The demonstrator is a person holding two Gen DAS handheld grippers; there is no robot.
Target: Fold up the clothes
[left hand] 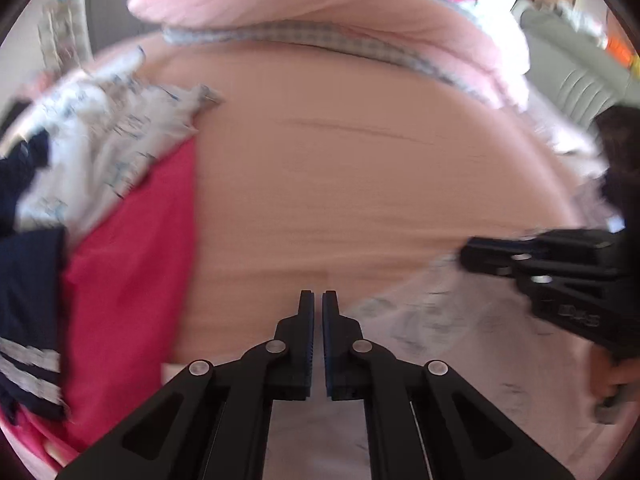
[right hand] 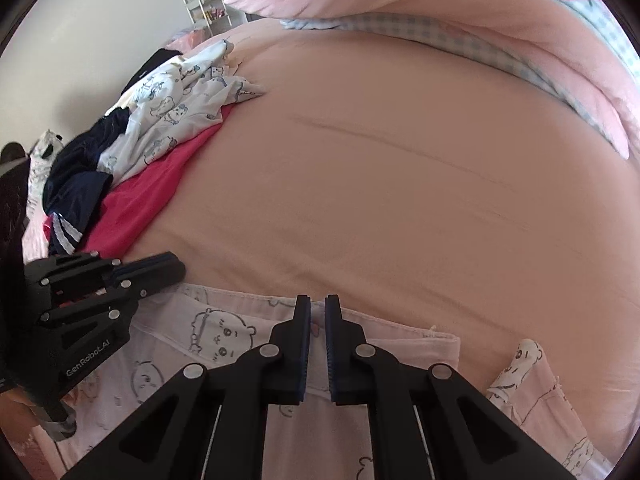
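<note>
A pale pink garment point(right hand: 224, 340) printed with cartoon bears lies flat on the peach bed sheet point(right hand: 400, 180), close to me. My right gripper point(right hand: 318, 305) is shut at the garment's far edge, near the middle, and pinches the fabric there. At the garment's left corner my left gripper point(right hand: 178, 270) is shut as well. In the left wrist view the left gripper point(left hand: 318, 297) has its jaws nearly together over the blurred garment point(left hand: 460, 340). The right gripper point(left hand: 466, 258) comes in from the right, also shut.
A pile of clothes lies at the left of the bed: a red garment point(right hand: 160, 184), a white printed one point(right hand: 180, 108) and a navy one with white stripes point(right hand: 80, 192). A rolled pink quilt point(right hand: 440, 12) lies across the back. A white shelf point(right hand: 204, 0) stands by the wall.
</note>
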